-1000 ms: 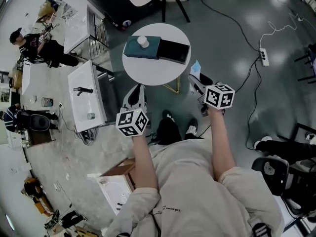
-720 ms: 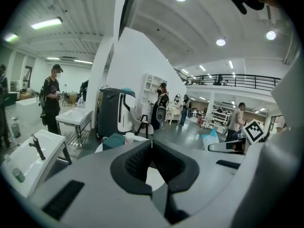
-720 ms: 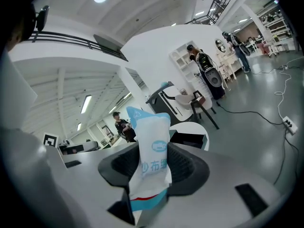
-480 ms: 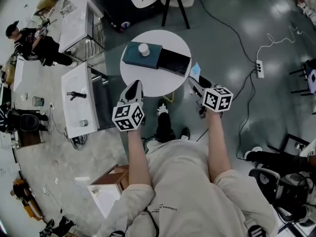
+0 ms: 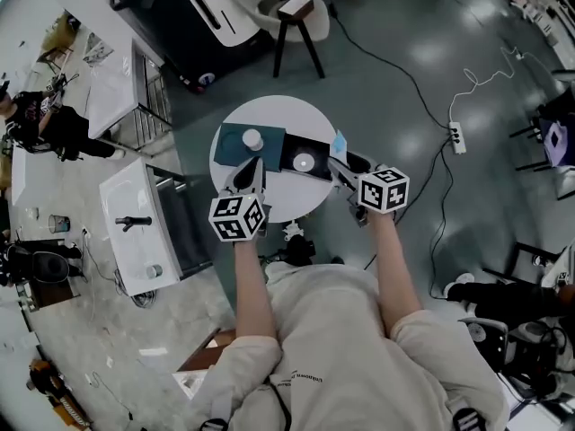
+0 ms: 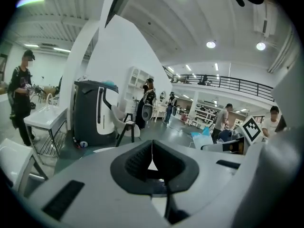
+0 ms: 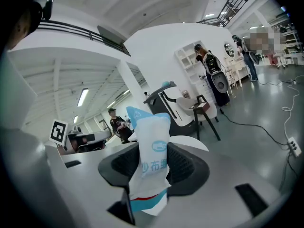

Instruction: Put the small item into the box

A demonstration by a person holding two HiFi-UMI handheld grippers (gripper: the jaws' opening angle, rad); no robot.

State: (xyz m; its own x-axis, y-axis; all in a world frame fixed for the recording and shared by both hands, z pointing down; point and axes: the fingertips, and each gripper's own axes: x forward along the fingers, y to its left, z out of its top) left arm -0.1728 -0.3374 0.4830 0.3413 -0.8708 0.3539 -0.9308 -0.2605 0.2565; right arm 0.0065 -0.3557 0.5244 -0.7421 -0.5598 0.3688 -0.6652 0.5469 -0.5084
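A round white table (image 5: 269, 115) carries a teal tray (image 5: 232, 146) with a white cap (image 5: 252, 139) on it. Beside the tray lies an open black box (image 5: 289, 151) with a white round thing (image 5: 304, 162) inside. My right gripper (image 5: 343, 162) is shut on a small white-and-blue packet (image 5: 339, 142), which hangs at the box's right edge. In the right gripper view the packet (image 7: 152, 141) stands upright between the pads of that gripper (image 7: 154, 163). My left gripper (image 5: 252, 167) hovers over the table's near edge, just in front of the tray. Its jaws (image 6: 152, 158) are shut with nothing between them.
A black-legged stool (image 5: 295, 12) stands beyond the table. White sink units (image 5: 135, 232) and a rack line the left side. A power strip (image 5: 456, 136) with cables lies on the floor at the right. Several people stand in the hall.
Both grippers have come forward from short of the table to over its near edge. The packet now reaches the black box, and a white round thing shows inside the box.
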